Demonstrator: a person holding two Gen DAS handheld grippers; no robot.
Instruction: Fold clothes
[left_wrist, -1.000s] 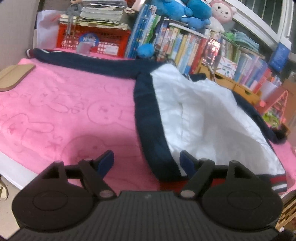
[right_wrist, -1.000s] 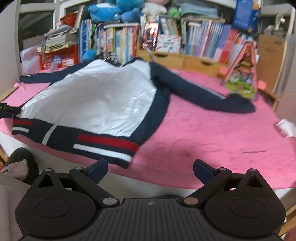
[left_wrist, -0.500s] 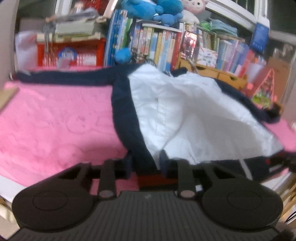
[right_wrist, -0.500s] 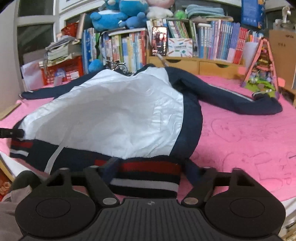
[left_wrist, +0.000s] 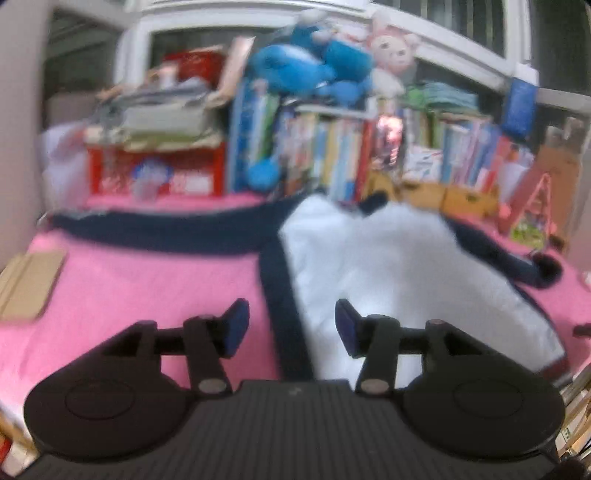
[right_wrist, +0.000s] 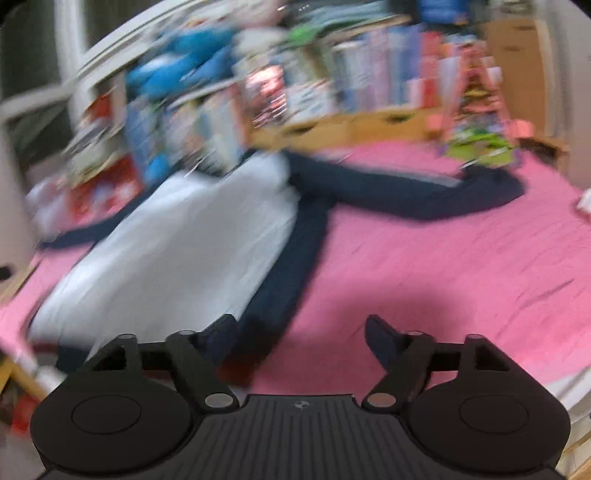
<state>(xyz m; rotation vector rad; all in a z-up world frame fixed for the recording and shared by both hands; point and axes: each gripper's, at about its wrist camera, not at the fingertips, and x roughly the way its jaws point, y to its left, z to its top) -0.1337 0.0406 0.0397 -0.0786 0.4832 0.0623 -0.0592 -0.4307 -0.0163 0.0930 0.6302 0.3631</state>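
the jacket (left_wrist: 388, 266) lies spread flat on the pink blanket (left_wrist: 147, 280), both navy sleeves thrown out sideways, likely so its edges are easy to reach for a first fold. the left gripper (left_wrist: 288, 325) and right gripper (right_wrist: 299, 336) both hang over its near hem with fingers spread, gripping nothing; the body is white with navy side panels and sleeves
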